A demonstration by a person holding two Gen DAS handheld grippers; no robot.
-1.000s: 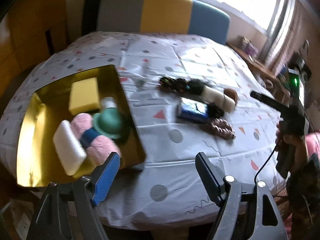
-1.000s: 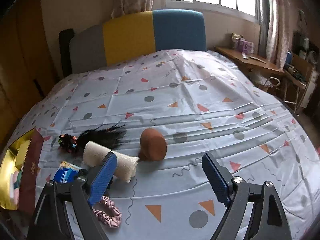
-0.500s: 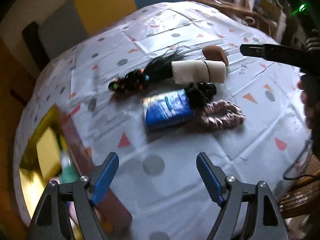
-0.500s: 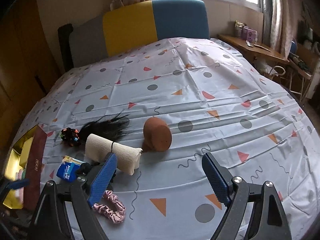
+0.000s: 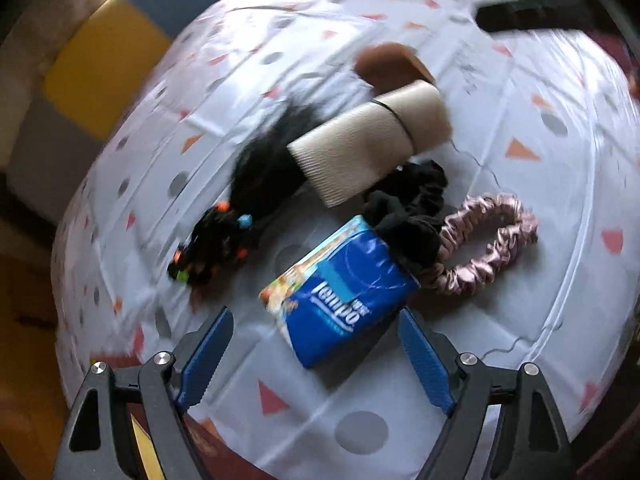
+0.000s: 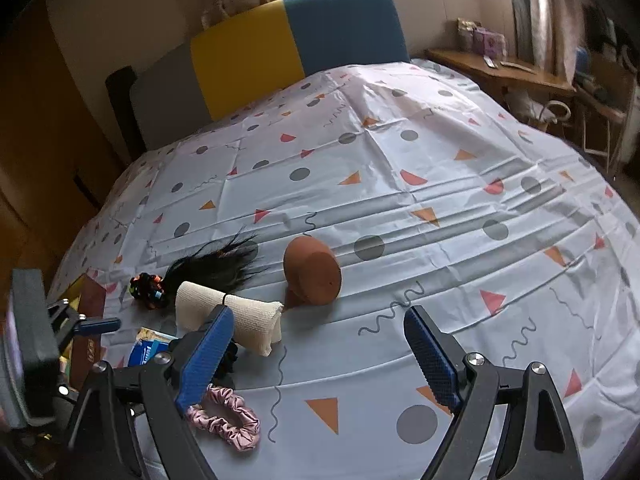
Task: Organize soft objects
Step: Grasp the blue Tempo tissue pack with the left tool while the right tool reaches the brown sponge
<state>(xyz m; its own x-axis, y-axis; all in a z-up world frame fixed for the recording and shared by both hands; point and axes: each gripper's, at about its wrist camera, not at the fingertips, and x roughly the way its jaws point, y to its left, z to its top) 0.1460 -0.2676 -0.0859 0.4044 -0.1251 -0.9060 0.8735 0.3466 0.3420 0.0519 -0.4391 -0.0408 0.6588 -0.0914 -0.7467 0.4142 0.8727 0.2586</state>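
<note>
My left gripper (image 5: 312, 344) is opening wide above the blue tissue pack (image 5: 340, 292) — nothing touches its pads. The pack lies on the bedsheet (image 5: 500, 320), touching the black scrunchie (image 5: 408, 208). My right gripper (image 6: 316, 344) stands wide, empty.

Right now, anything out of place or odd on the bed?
Nothing spilled or damaged. The leftovers lie in a loose heap: black scrunchie overlapping the tissue pack and pink scrunchie, and the beige roll lying across the black hairpiece.
</note>
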